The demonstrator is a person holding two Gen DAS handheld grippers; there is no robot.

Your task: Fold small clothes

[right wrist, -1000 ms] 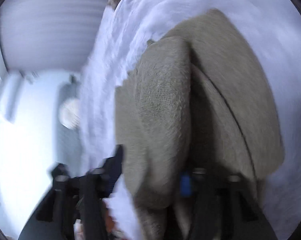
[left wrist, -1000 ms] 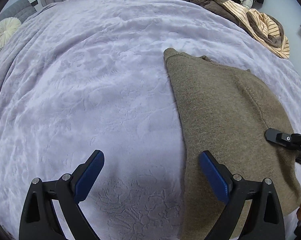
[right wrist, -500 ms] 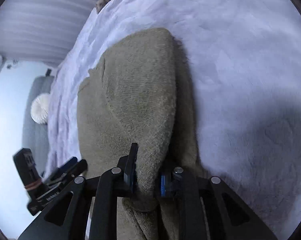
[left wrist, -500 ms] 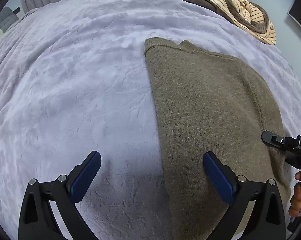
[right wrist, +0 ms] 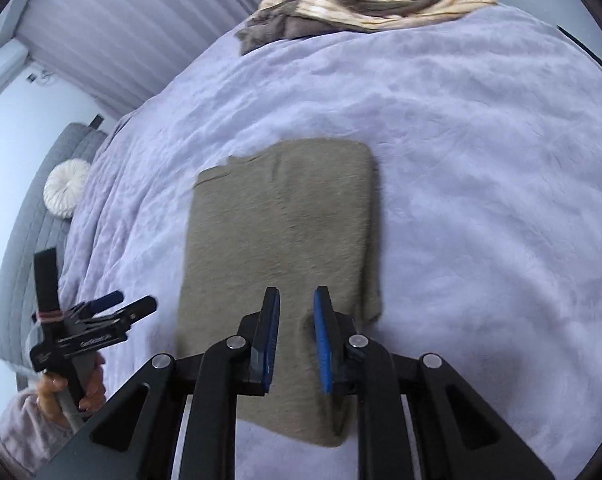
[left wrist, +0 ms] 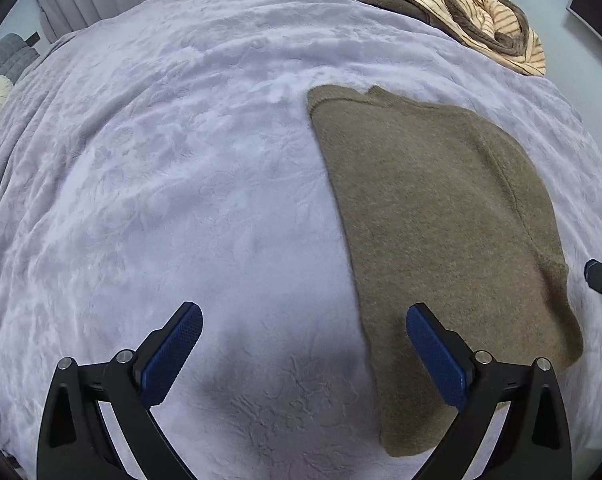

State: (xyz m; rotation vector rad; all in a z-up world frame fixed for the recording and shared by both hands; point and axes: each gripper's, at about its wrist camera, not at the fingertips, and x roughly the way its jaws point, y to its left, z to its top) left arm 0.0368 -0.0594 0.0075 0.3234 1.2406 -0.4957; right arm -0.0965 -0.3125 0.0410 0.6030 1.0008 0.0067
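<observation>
Half a second ago the right gripper (right wrist: 295, 312) was pinching a fold of the brown sweater (right wrist: 281, 240); now it has let go, jaws slightly parted and empty above the near hem. The sweater lies folded lengthwise into a strip on the lavender blanket (left wrist: 161, 200). The left gripper (left wrist: 301, 344) hovers wide open beside its left edge. The plush knit may spring open, or a careless grab could catch only the top layer.

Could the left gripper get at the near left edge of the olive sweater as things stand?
Probably yes. The left gripper is open above the lavender blanket, its jaws wide apart, and the olive sweater lies flat just ahead with its long edge exposed. Nothing sits between them; the right gripper is off to the other side.
</observation>
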